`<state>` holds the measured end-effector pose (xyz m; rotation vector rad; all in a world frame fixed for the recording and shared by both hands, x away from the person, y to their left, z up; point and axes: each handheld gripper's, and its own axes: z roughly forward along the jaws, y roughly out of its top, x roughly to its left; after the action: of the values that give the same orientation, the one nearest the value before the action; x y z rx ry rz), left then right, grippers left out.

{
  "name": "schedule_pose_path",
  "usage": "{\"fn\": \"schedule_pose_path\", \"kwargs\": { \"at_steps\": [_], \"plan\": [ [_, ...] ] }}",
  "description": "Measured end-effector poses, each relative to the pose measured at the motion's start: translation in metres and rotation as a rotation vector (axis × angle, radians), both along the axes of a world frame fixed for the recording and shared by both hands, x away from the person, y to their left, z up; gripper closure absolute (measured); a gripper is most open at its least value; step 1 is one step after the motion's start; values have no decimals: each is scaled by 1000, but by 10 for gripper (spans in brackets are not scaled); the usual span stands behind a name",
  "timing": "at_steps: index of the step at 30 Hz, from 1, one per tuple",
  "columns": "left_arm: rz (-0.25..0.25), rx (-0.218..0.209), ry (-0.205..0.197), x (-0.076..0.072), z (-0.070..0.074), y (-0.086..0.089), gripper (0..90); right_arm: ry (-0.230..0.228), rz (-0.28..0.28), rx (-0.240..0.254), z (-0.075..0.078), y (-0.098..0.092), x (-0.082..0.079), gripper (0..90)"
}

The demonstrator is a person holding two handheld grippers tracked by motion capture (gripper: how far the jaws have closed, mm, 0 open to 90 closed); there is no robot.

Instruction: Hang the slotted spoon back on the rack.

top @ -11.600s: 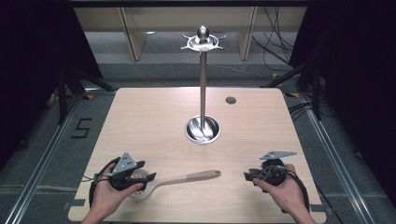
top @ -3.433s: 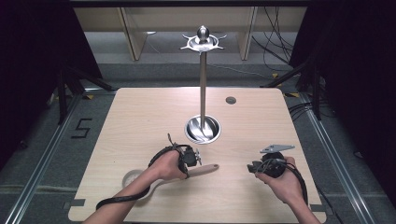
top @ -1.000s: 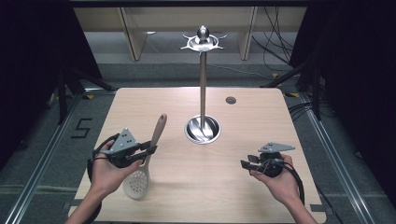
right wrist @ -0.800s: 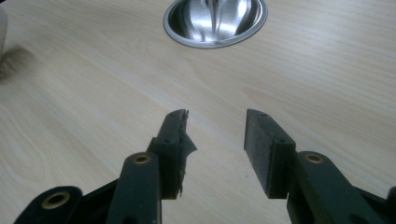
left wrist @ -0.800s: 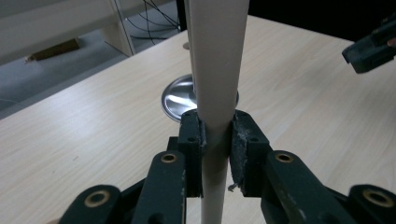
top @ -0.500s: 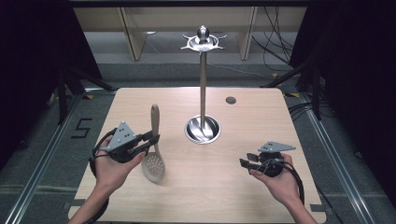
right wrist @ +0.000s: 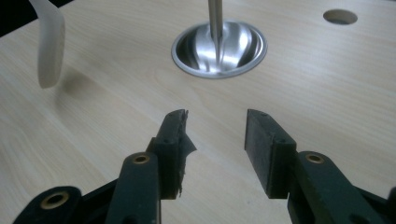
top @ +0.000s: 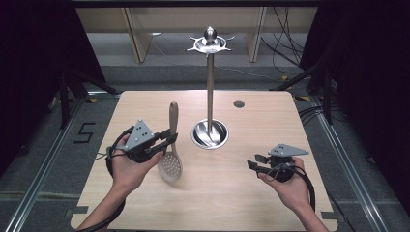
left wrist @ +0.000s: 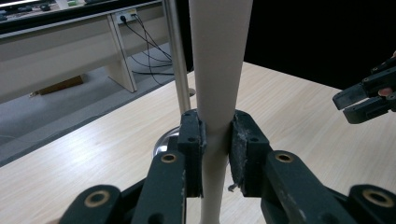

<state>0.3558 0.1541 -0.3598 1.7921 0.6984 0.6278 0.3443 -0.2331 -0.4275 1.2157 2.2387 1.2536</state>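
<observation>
A beige slotted spoon (top: 171,145) hangs upright over the left half of the table, handle up and perforated bowl down. My left gripper (top: 169,137) is shut on its handle (left wrist: 215,84); both pads press the shaft in the left gripper view. A steel utensil stand (top: 209,82) rises from a round dish base (top: 210,134) at the table's middle, with hooks on the crown at its top (top: 209,42). My right gripper (top: 256,162) hovers open over the right front of the table, nothing between its jaws (right wrist: 215,135). The spoon's bowl (right wrist: 49,42) shows at the right gripper view's upper left.
The wooden table (top: 232,193) has a small round hole (top: 239,103) near its far right. Shelving and cables lie on the floor behind the table. Black cables trail from both grippers.
My left gripper lifted the spoon off the table and swung it upright, moving it right toward the stand. The right gripper stayed where it was.
</observation>
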Motion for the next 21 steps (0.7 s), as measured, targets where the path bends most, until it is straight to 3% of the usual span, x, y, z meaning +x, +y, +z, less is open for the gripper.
{"fn": "schedule_pose_path", "kwargs": {
  "at_steps": [3,5,6,11,12,17,19,21],
  "plan": [
    [0,-6,-6,0,0,-5,749,-39,16,-21,4,0,1,587],
    [0,-10,-7,0,1,-9,749,-51,6,-1,11,5,-3,585],
    [0,-10,-7,0,1,-9,749,-83,29,-5,11,5,-1,585],
    [2,-7,-9,-1,-1,-16,749,-102,11,25,21,10,-5,584],
    [2,-6,-8,-1,-1,-17,748,-140,22,27,26,12,-5,585],
    [1,-10,-1,-1,-2,-26,748,-177,30,57,38,19,-7,586],
    [-4,-7,-1,-1,-2,-29,748,-213,35,68,45,25,-7,585],
    [-9,-5,2,-1,-3,-33,748,-203,47,68,48,28,-8,585]
  ]
}}
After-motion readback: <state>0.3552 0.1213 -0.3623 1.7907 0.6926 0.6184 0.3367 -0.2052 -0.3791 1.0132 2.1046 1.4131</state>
